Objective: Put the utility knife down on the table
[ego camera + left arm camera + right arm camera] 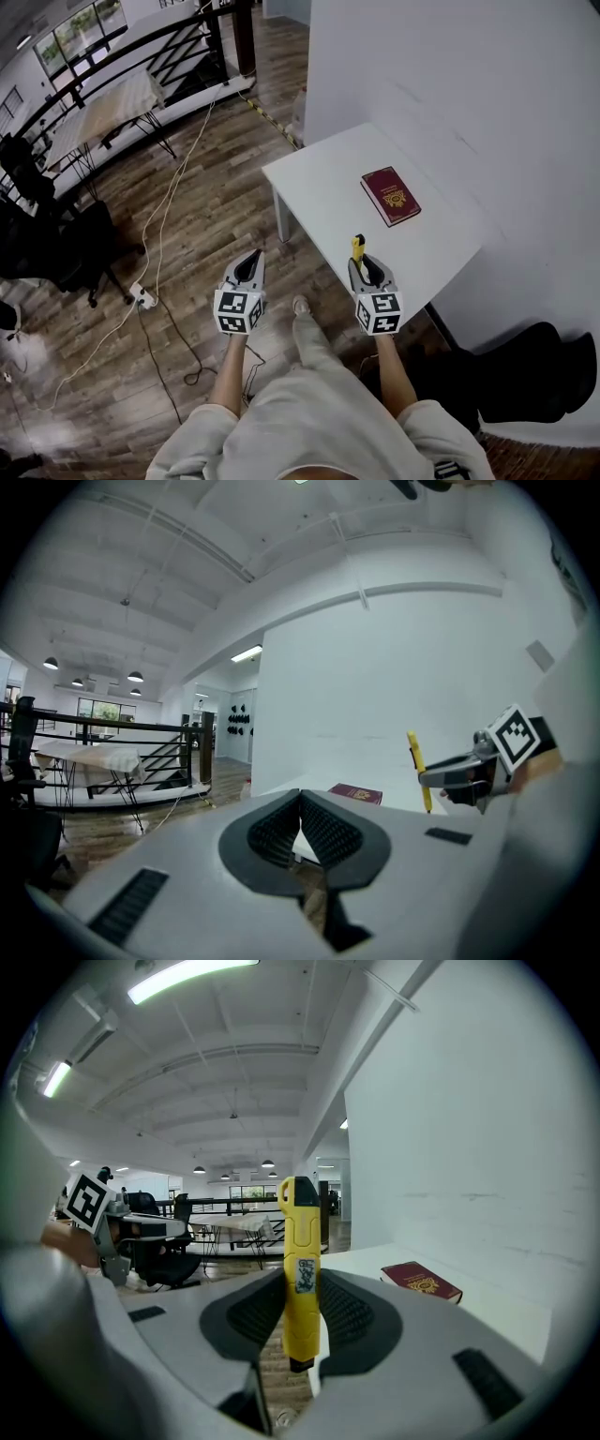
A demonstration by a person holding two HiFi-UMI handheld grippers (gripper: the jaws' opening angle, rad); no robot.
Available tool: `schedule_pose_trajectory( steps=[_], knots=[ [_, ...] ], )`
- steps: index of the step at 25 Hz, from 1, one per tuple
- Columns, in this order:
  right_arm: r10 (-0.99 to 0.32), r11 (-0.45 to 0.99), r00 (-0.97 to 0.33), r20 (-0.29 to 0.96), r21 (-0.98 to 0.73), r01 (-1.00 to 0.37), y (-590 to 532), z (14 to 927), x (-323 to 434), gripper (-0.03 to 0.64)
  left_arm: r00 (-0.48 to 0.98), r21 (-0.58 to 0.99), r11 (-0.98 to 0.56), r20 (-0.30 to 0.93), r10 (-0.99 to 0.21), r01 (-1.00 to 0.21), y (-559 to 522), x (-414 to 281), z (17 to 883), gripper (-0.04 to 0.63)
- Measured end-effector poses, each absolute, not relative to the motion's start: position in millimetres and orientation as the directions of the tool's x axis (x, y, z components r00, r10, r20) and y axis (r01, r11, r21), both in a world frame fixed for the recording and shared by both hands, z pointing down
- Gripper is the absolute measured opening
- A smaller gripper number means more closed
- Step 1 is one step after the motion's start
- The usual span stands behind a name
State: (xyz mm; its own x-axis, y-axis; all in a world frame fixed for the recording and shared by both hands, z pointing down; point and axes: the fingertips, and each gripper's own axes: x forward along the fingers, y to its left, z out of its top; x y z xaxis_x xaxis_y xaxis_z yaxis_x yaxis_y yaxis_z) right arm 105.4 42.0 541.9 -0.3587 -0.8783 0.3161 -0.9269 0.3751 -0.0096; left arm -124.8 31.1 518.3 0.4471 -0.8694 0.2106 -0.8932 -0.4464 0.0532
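A yellow utility knife [300,1274] with a black tip stands upright between the pads of my right gripper [300,1312], which is shut on it. In the head view the right gripper [364,265] hovers at the near edge of the white table [328,187], the utility knife [357,248] sticking up from it. From the left gripper view the utility knife [418,769] shows at the right, over the table. My left gripper [249,265] hangs over the wooden floor left of the table. Its jaws [302,829] touch with nothing between them.
A dark red booklet [389,195] lies on the table's far half, also seen as the booklet [422,1282] and the booklet [355,793]. A white wall rises behind the table. Cables and a power strip [143,297] lie on the floor at left; a black bag [534,370] sits at right.
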Motion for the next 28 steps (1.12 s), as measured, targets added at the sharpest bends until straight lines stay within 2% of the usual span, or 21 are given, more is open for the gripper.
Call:
schedule_pose_trajectory(
  steps=[28],
  knots=[
    [-0.859, 0.4, -0.389, 0.334, -0.037, -0.916, -214, 539, 88, 0.11, 0.456, 0.058, -0.457, 0.251, -0.854, -0.888, -224, -121, 517, 0.008]
  ],
)
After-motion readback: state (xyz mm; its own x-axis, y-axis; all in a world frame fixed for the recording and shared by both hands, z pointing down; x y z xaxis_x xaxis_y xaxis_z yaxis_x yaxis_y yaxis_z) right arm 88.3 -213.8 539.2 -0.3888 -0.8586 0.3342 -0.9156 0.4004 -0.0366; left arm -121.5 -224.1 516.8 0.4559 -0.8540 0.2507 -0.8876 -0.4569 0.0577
